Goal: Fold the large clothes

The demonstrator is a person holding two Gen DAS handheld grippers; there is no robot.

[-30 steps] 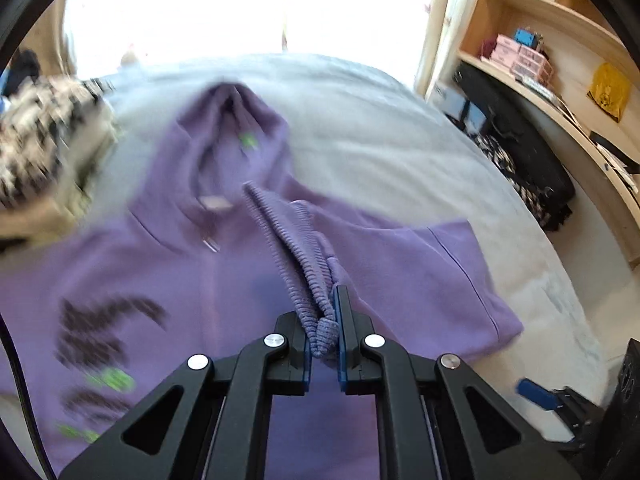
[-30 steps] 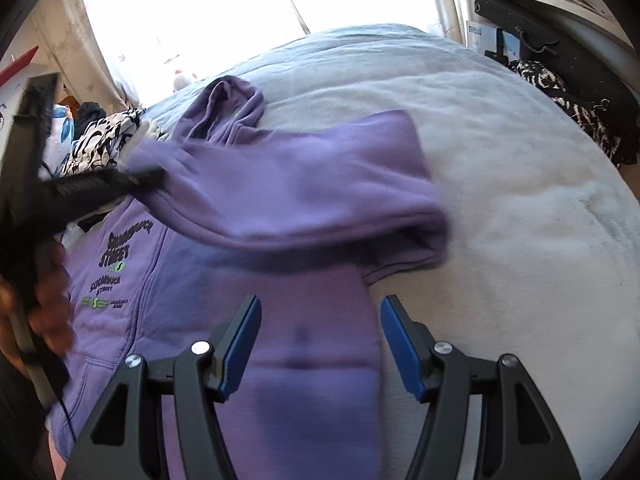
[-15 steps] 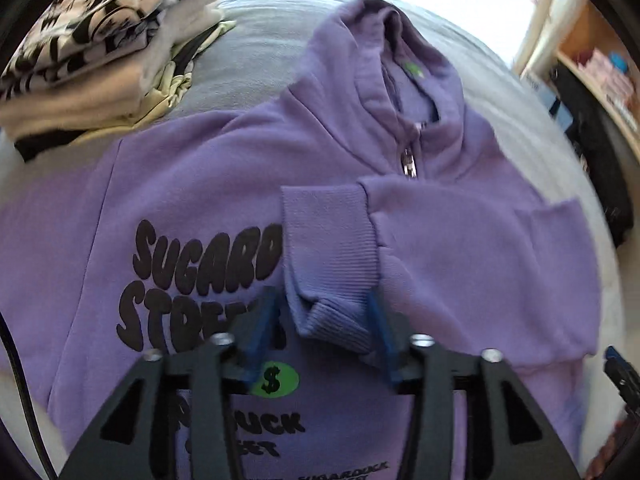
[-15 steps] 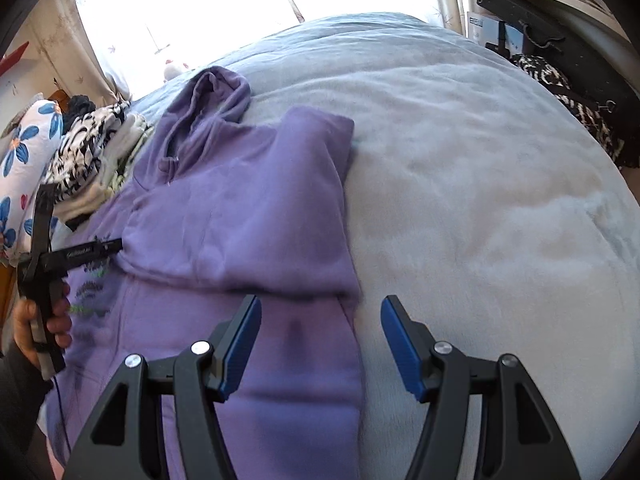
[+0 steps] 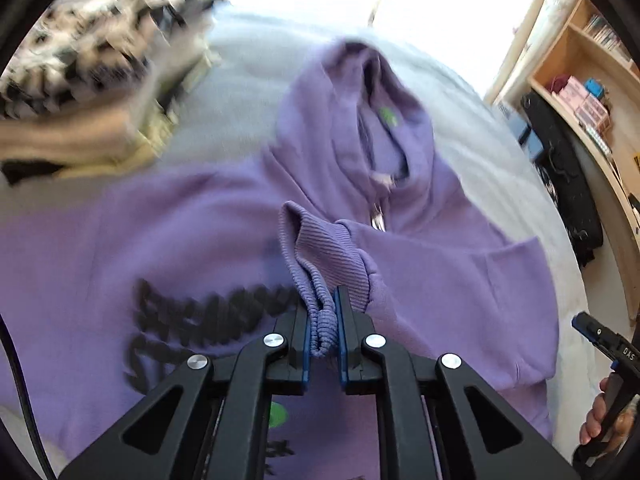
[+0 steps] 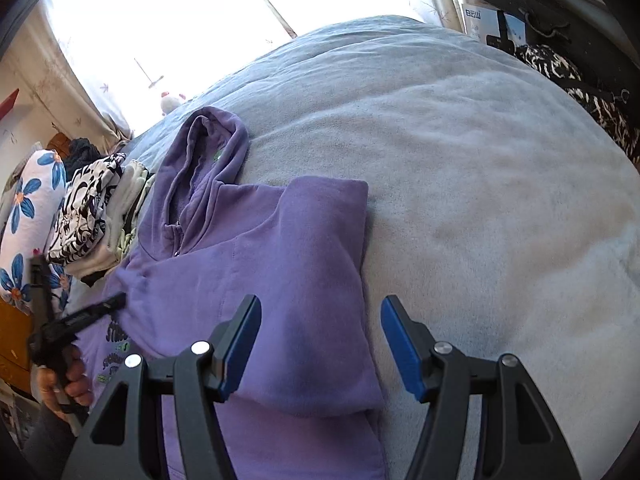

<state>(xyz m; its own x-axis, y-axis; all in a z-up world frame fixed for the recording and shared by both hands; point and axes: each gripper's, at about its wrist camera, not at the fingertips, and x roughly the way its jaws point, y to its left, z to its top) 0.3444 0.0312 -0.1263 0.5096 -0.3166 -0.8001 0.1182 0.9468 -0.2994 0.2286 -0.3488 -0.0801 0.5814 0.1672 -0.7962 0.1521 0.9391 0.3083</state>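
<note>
Left wrist view | we pinch the ribbed cuff in the left gripper | purple hoodie flat on bed | right gripper spread, empty | soft, floppy: we judge cuffs and hems the best holds

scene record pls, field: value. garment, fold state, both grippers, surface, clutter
garment: purple hoodie, front up, black print on chest
fold state: one sleeve laid across the chest, ribbed cuff over the print; other side not folded
left gripper: shut on the cuff, bunched rib between the pads
right gripper: open, nothing between the jaws, above the folded sleeve edge
surface: grey blanket on a bed
clutter: stack of folded clothes beside the hood; floral pillow past it; shelves at the far side
</note>
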